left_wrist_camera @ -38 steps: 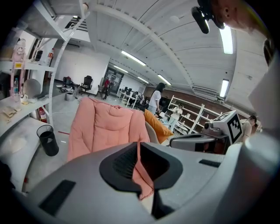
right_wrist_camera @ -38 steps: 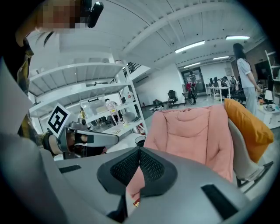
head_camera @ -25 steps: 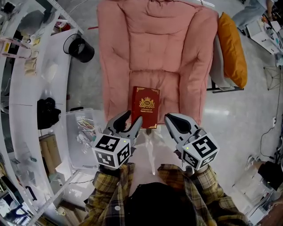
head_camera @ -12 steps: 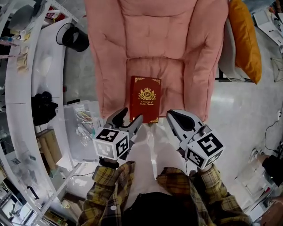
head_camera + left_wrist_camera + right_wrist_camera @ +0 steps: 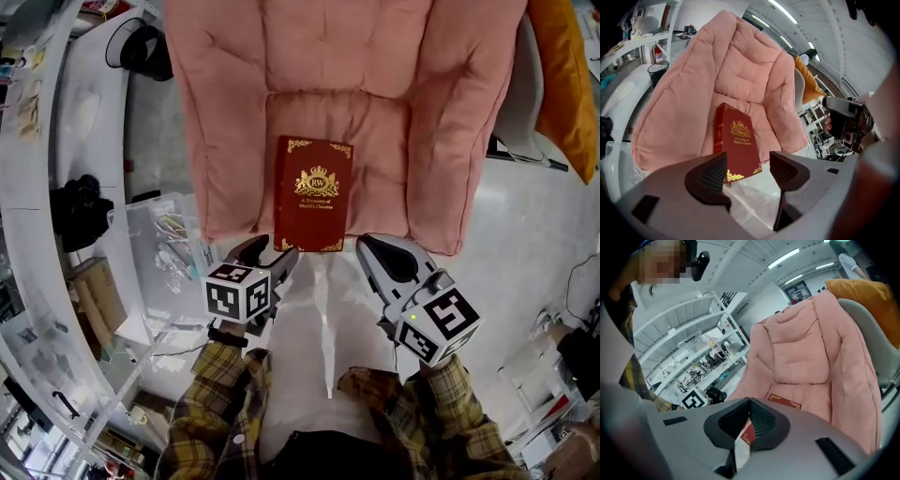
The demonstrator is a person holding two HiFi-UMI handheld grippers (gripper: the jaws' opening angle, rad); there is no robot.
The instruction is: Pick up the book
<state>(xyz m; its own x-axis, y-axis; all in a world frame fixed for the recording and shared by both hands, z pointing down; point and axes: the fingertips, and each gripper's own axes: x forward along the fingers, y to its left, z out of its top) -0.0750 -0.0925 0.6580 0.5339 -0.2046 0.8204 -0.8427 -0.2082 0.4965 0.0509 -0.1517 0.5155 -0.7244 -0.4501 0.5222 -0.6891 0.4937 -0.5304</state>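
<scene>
The red book (image 5: 313, 194) lay flat, cover up, on the seat of the pink armchair (image 5: 403, 103), its near end at the seat's front edge. The left tongs (image 5: 271, 251) hung just short of that end, jaws apart and having just been opening, with only the book's near corner showing beyond the gap, untouched. The right tongs (image 5: 367, 244), near the book's other corner, had their jaws together on nothing

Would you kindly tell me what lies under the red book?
The book lies flat on the pink chair's seat cushion, its near end at the seat's front edge. The cushion patch beneath it is covered, so anything tucked there cannot be seen.
</scene>
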